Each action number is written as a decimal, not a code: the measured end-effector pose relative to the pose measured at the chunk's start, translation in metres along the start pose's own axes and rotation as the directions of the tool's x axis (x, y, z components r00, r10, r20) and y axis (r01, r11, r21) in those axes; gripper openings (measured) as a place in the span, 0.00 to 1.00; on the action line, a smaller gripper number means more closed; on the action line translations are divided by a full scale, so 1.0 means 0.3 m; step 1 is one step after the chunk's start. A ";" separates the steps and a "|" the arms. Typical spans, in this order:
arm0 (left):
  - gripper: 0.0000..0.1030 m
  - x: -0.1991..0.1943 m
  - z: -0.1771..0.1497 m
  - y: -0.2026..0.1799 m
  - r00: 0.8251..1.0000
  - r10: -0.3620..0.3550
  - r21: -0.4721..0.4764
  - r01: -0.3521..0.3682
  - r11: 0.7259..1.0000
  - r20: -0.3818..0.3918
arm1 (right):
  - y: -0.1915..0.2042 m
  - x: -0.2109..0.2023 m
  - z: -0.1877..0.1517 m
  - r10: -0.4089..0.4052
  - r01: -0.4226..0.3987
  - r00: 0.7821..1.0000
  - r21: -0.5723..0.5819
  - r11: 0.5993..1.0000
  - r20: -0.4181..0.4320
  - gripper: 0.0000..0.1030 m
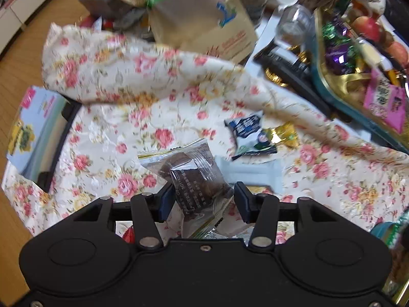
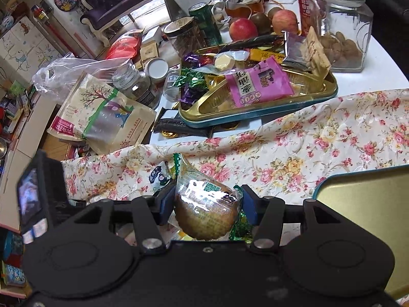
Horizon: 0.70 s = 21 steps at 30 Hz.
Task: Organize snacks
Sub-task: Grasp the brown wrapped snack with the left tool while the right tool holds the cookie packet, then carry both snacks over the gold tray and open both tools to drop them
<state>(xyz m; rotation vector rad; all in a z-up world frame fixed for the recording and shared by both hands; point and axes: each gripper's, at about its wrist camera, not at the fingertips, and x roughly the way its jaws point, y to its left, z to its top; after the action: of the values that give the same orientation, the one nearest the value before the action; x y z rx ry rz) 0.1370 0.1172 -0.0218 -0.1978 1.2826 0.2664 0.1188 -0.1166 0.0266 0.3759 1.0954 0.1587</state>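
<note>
Now the left claw (image 1: 202,199) clamps a wrapped brownie (image 1: 194,176) while the right claw (image 2: 208,204) grips a wrapped golden cake (image 2: 205,213) above the floral cloth (image 2: 294,148).

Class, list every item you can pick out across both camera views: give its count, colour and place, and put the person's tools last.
brownie packet: one, clear with dark cake, in left tool
pastry packet: one, clear, golden cake, in right tool
floral cloth: one, cream and pink, under both
snack tin: one, gold with teal rim, behind cloth
pink packet: one, in tin
apples: two, red, behind tin
glass jar: one, clear, far right
left tool: black
right tool: black
</note>
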 end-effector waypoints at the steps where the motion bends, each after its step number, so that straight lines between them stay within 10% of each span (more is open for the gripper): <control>1: 0.55 -0.031 -0.008 -0.021 1.000 0.007 0.019 -0.007 1.000 0.027 | -0.013 -0.008 0.000 -0.009 0.009 1.000 0.001 1.000 0.006 0.55; 12: 0.55 -0.240 -0.141 -0.254 0.982 -0.163 0.244 0.136 0.960 0.097 | -0.231 -0.108 -0.014 -0.139 0.134 0.988 0.076 0.988 0.060 0.55; 21: 0.55 -0.324 -0.330 -0.480 0.960 -0.275 0.455 0.221 0.862 0.055 | -0.476 -0.231 -0.030 -0.287 0.264 0.951 0.181 0.947 0.116 0.55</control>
<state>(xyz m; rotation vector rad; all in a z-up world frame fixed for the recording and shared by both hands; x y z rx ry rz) 0.0649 -0.0572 0.0442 0.0474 1.1524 -0.2396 0.0711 -0.2682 0.0275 0.3697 1.0122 -0.2061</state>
